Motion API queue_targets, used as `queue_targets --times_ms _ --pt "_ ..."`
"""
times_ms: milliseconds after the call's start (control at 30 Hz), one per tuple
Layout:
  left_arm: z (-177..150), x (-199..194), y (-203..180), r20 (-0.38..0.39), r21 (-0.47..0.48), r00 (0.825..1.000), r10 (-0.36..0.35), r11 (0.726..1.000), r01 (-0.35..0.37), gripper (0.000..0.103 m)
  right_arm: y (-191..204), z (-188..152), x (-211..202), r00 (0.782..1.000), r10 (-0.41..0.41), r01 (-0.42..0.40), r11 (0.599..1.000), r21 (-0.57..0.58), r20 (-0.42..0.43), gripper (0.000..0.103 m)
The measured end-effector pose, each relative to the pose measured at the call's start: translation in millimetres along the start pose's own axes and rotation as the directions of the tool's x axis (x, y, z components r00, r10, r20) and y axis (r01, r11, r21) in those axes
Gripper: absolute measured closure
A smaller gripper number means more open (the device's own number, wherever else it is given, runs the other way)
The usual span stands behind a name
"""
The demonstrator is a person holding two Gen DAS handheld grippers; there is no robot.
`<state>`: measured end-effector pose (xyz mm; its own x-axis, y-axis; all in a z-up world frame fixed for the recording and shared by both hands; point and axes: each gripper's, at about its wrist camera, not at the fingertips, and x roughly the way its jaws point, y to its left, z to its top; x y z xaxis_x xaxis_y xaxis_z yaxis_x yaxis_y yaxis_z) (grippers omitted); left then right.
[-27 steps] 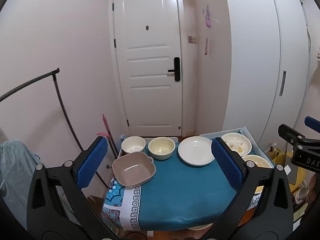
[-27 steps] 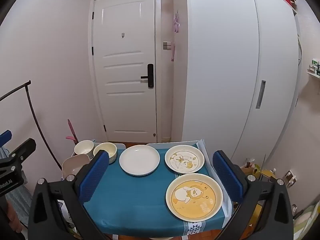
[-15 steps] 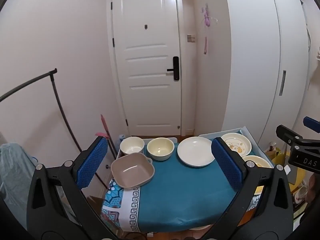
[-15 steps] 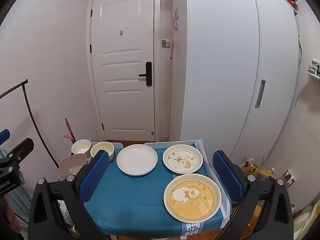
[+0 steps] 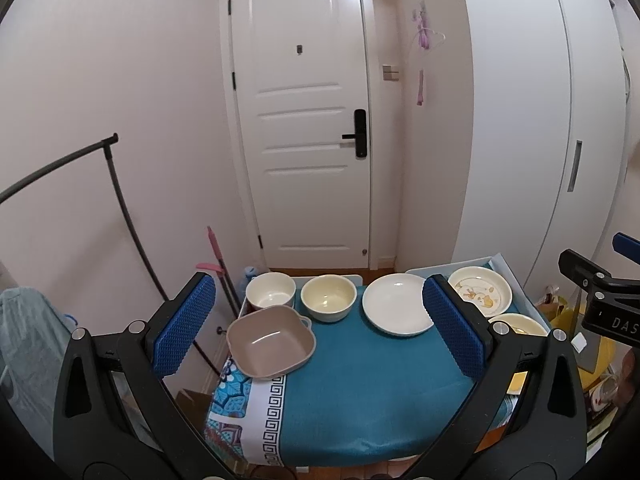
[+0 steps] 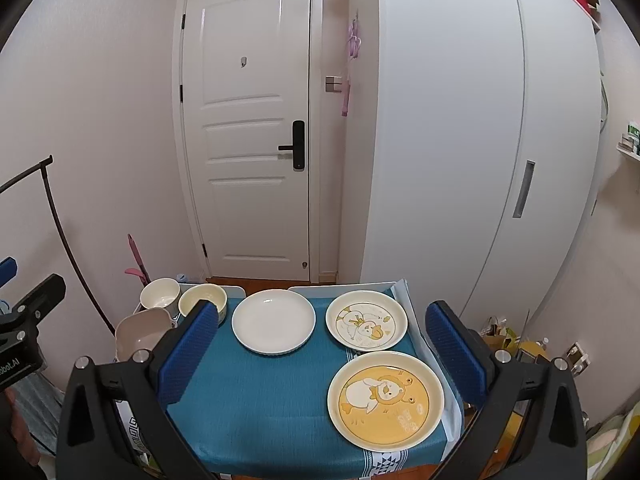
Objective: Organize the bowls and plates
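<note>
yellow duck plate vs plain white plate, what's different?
The yellow duck plate has a yellow centre with a cartoon duck; the plain white plate has no print. The yellow duck plate lies near the table's front right corner; the plain white plate lies farther back, mid-table. Both are round, rimmed, empty and flat on the teal cloth.

the teal tablecloth [image 6: 260,400] is woven cloth, matt, with a fine ribbed texture and a printed border; the plain white plate [image 6: 273,321] looks like glazed ceramic, smooth and glossy, as do the duck plate [image 6: 366,326] and the yellow bear plate [image 6: 385,400]; the square beige bowl [image 5: 271,342] has a duller, satin finish, perhaps plastic or matt glaze; the cream bowl [image 5: 328,297] and white bowl [image 5: 271,290] shine softly; the gripper pads [image 5: 185,324] are blue rubber, knobbly and matt, on black matt plastic arms with small bright metal screws; the door [image 6: 248,128] is smooth painted white, with a black matt handle [image 6: 294,146]
</note>
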<state>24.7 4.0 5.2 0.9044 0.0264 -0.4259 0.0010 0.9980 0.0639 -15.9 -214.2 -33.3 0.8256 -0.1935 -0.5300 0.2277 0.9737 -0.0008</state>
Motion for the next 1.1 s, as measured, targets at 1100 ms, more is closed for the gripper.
queue_targets --times_ms 1100 --pt "-0.6 5.5 4.2 0.01 -0.007 0.999 0.04 0.999 -0.04 0.0 5.2 0.4 8.0 1.0 0.004 -0.004 1.0 -0.01 -0.015 0.0"
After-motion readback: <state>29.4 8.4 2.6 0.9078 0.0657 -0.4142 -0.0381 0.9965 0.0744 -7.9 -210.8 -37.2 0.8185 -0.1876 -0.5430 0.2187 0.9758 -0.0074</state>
